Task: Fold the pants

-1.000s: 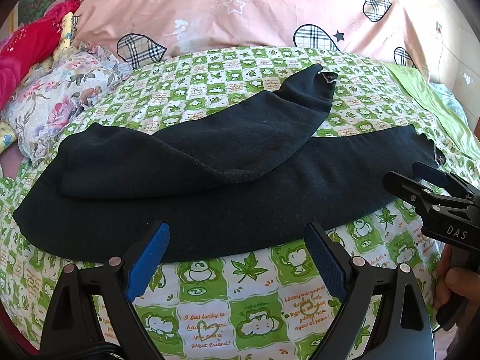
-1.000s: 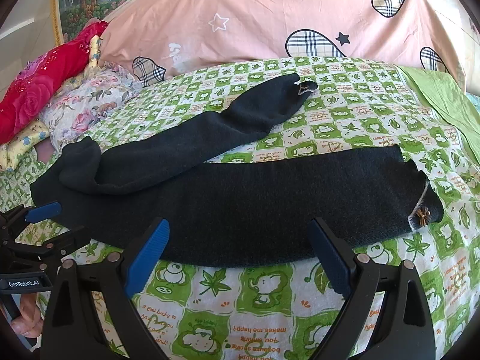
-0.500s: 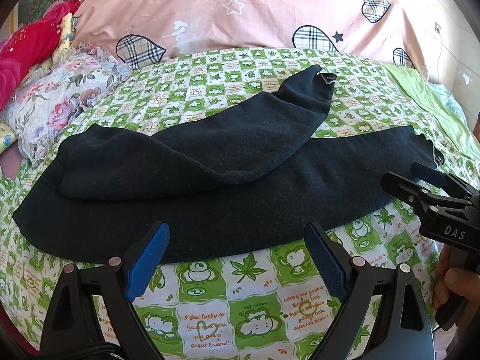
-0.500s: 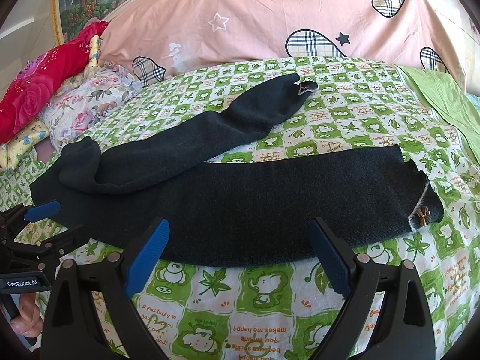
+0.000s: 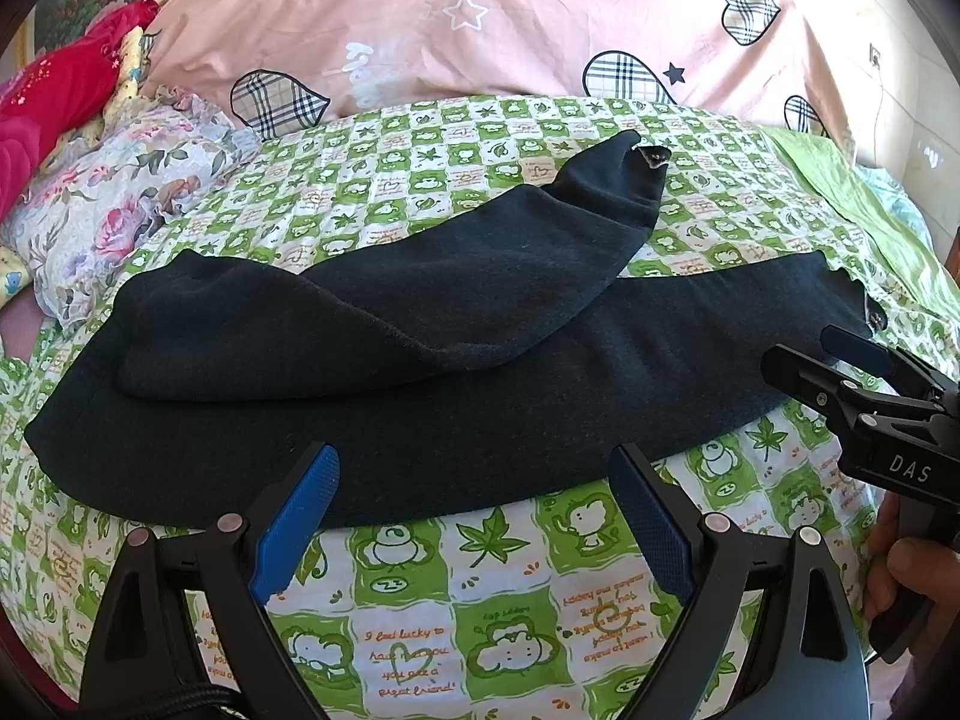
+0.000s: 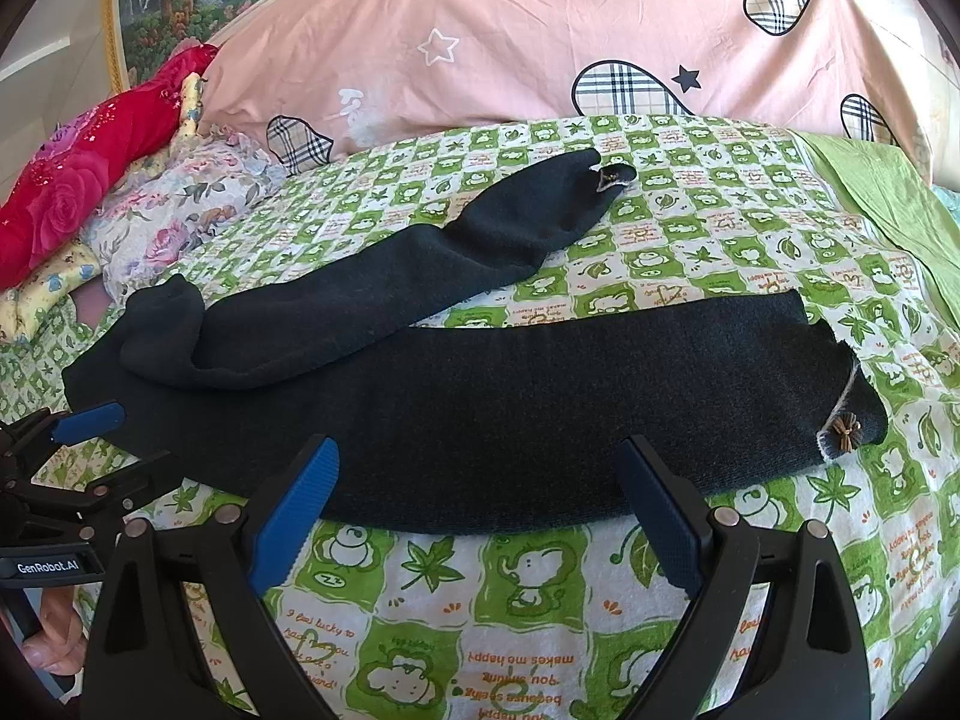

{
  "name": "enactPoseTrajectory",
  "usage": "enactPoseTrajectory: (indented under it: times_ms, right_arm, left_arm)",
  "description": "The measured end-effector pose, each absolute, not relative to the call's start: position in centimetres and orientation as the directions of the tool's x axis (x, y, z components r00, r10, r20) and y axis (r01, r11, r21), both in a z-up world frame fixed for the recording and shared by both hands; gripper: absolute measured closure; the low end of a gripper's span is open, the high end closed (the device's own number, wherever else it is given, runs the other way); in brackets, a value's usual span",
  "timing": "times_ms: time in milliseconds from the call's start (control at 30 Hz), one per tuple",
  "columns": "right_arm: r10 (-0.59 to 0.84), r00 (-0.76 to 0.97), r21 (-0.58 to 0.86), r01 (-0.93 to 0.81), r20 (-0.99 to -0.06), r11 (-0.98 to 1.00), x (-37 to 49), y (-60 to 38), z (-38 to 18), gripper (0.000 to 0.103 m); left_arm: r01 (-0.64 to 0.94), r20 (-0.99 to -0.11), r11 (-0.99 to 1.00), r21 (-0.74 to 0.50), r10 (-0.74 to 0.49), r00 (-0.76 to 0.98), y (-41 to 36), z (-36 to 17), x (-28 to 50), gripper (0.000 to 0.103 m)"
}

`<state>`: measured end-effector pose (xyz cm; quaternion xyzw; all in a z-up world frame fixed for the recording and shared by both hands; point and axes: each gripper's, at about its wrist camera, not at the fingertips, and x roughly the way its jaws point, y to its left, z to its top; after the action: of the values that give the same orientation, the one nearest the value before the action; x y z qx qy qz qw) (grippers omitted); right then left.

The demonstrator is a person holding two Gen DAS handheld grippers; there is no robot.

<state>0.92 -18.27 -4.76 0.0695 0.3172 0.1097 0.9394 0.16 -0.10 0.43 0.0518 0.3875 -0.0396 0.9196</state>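
Dark pants (image 5: 420,372) (image 6: 540,408) lie on the green-and-white bed sheet (image 5: 510,600). One leg runs flat along the near side. The other leg (image 6: 420,276) angles away toward the pink pillow. A small brown bow (image 6: 843,437) marks the near leg's cuff at the right. My left gripper (image 5: 474,516) stands open just short of the pants' near edge, nothing between its fingers. My right gripper (image 6: 477,510) is open too, at the near edge. Each gripper shows in the other's view: the right one (image 5: 840,360), the left one (image 6: 90,450).
A large pink pillow (image 6: 540,36) with plaid hearts lies across the back of the bed. Red and floral bedding (image 6: 120,192) is piled at the left. A green cloth (image 6: 888,204) lies at the far right. A hand (image 5: 906,576) holds the right gripper's handle.
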Motion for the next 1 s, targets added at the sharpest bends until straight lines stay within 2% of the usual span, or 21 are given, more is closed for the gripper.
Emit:
enactPoseTrajectory:
  times_ms: [400, 700, 1000]
  right_arm:
    - [0.254, 0.776, 0.204, -0.164, -0.578, 0.965, 0.8, -18.2, -4.6, 0.009]
    - [0.294, 0.766, 0.302, -0.137, -0.571, 0.943, 2.0, -20.1, -3.2, 0.009]
    - [0.293, 0.781, 0.313, -0.131, -0.552, 0.941, 4.6, -21.5, -1.4, 0.009]
  left_arm:
    - [0.139, -0.716, 0.989, 0.051, -0.061, 0.695, -0.3, 0.9, 0.3, 0.011]
    - [0.185, -0.704, 0.98, 0.075, -0.079, 0.705, -1.1, 1.6, 1.6, 0.011]
    - [0.238, -0.706, 0.967, 0.092, -0.105, 0.7, -2.7, 2.3, 5.0, 0.011]
